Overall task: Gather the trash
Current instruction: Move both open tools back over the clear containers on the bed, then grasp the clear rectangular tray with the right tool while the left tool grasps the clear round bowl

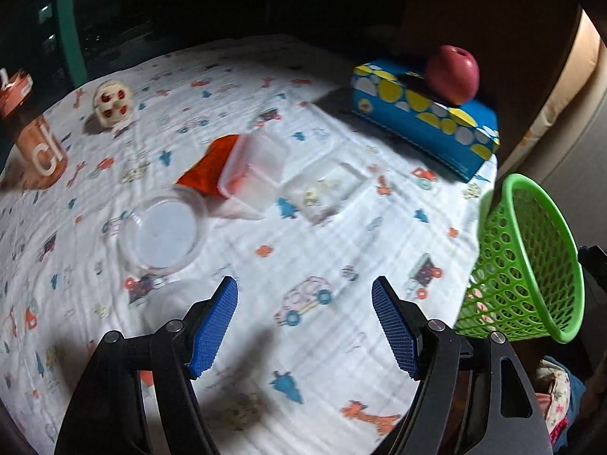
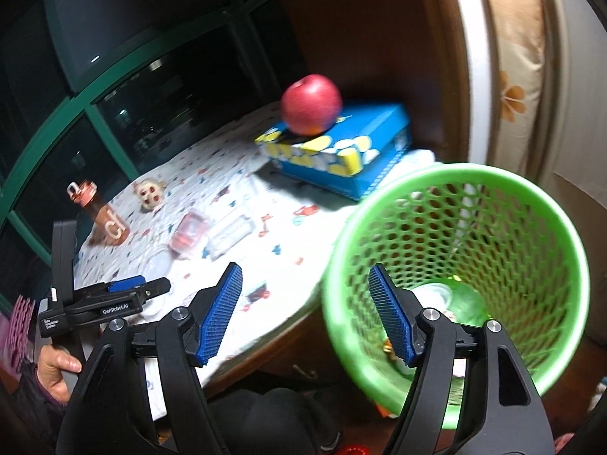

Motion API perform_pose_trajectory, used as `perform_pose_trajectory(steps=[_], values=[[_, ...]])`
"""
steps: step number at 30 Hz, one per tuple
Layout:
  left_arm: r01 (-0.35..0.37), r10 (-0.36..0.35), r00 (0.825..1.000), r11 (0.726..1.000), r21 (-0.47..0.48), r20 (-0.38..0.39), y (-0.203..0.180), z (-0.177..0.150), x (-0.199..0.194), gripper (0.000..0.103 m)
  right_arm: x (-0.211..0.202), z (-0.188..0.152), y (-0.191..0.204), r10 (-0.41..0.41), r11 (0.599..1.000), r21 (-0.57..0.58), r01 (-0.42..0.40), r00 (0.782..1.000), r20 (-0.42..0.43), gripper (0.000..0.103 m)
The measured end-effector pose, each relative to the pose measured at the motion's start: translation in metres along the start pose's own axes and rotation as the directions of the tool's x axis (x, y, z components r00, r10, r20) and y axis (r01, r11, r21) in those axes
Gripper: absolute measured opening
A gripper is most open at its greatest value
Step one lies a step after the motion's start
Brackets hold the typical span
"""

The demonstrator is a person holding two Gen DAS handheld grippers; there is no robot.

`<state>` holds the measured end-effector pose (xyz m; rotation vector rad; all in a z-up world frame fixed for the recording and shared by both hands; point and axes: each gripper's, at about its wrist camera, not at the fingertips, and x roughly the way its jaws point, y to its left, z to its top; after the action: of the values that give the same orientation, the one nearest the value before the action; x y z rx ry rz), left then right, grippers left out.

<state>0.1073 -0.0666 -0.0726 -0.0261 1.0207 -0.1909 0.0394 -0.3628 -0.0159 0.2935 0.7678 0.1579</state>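
My two grippers above the trash on the bench.

My left gripper (image 1: 304, 320) hovers, fingers wide and empty, near the round clear lid (image 1: 164, 236) and clear plastic tub (image 1: 253, 170); my right gripper (image 2: 305, 313), equally wide, is at the rim of the tilted green mesh basket (image 2: 531, 204).

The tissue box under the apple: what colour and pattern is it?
The tissue box is blue with yellow and white circles, clearest in the left wrist view.
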Motion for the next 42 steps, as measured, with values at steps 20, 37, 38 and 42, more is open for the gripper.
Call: perform_pose_trajectory(steps=[20,37,38,42], values=[[-0.045,0.037,0.996,0.994,-0.103,-0.079,0.084,-0.031,0.03,0.058,0.055,-0.007,0.066,0.076,0.993,-0.085,-0.085,0.991,-0.106,0.074],[0.008,-0.013,0.999,0.993,-0.118,-0.039,0.093,-0.037,0.008,0.054,0.13,0.011,0.096,0.111,0.994,0.007,-0.113,0.967,-0.229,0.074],[0.012,-0.016,0.999,0.993,-0.119,-0.035,0.094,-0.037,0.006,0.054,0.137,0.014,0.098,0.111,0.994,0.016,-0.111,0.965,-0.237,0.074],[0.028,-0.031,0.999,0.993,-0.119,-0.026,0.098,-0.04,0.001,0.054,0.166,0.027,0.102,0.113,0.992,0.085,-0.093,0.953,-0.281,0.074]])
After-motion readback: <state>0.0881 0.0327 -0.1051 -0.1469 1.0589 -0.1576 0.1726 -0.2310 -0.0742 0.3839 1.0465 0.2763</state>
